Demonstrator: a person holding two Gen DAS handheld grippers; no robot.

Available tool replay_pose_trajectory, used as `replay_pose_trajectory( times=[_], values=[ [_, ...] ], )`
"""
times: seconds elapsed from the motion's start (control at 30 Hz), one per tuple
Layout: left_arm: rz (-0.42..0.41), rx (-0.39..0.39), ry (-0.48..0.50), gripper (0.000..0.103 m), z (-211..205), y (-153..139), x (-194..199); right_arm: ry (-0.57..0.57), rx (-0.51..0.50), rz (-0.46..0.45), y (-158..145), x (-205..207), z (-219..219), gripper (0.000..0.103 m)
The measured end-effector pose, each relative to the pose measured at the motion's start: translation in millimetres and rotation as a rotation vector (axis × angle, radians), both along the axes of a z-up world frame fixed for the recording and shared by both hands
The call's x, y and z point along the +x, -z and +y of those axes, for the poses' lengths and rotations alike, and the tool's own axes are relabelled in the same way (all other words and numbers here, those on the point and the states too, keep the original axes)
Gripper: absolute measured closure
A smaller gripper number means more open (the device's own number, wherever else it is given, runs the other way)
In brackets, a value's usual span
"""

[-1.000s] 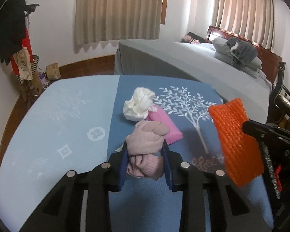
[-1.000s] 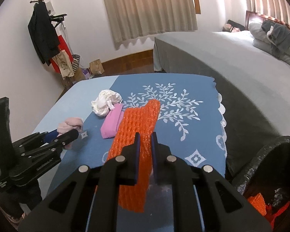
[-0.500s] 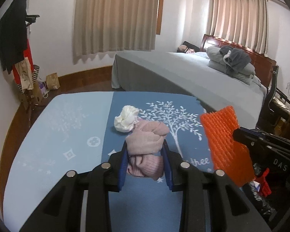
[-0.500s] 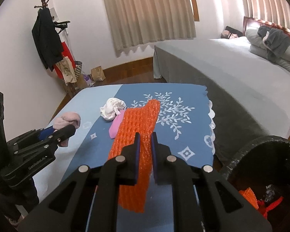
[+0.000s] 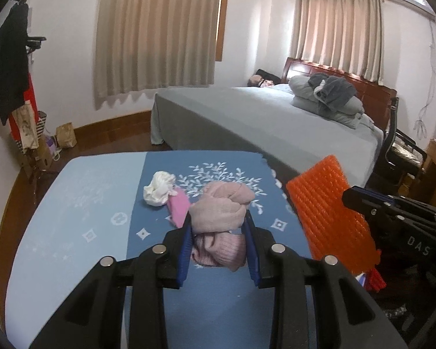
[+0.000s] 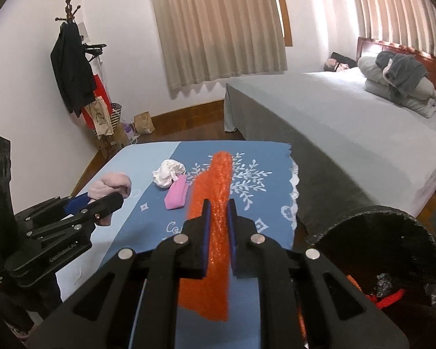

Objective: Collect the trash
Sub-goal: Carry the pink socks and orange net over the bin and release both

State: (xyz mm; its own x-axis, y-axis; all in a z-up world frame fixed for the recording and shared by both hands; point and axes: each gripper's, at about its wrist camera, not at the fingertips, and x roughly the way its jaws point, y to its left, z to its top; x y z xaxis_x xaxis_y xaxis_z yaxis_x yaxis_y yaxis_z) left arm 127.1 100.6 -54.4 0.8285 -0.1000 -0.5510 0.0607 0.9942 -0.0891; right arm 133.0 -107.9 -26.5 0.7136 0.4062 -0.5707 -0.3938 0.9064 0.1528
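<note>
Left tool [image 5: 218,250] clenched on a pink cloth wad [image 5: 219,212], held clear above the counter [image 5: 72,218]. Right tool [image 6: 217,229] clenched tight on an orange foam net sheet [image 6: 212,203], which hangs below the jaws and sticks up past them. Both items are off the blue cloth. Black trash bag [image 6: 392,232] sits open at lower right, beside the counter edge, with some orange scraps already inside.

Left on the counter: a white crumpled tissue [image 5: 159,188] touching a pink flat packet [image 5: 178,208], both near the tree print.

Judged step: carrying both pieces to the bag.

Risks:
- The cloth wad bulges above and below the pads and is gripped only at its middle; a loose fold could slip out on the way over.
- The foam sheet is long and floppy; its lower end could catch the bag rim and fold outside instead of dropping in.
- The bag rim looks soft and partly slumped; a tool bumping it could close the mouth.
- Both tools heading for one opening could collide.
- The dangling sheet could sweep the tissue or packet off the counter.
</note>
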Motion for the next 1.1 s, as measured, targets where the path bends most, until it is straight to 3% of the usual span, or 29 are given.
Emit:
replay_pose_trajectory(
  times=[0.6,1.1],
  values=[
    [-0.043,-0.004,0.118,0.071,-56.1,-20.5,-19.1,0.093,-0.006,-0.041,-11.6,-26.3,-52.4,0.094],
    [-0.05,0.004,0.26,0.071,-128.6,-14.1,-7.5,0.244,-0.019,-0.049,-5.9,-39.1,-121.9,0.094]
  ],
)
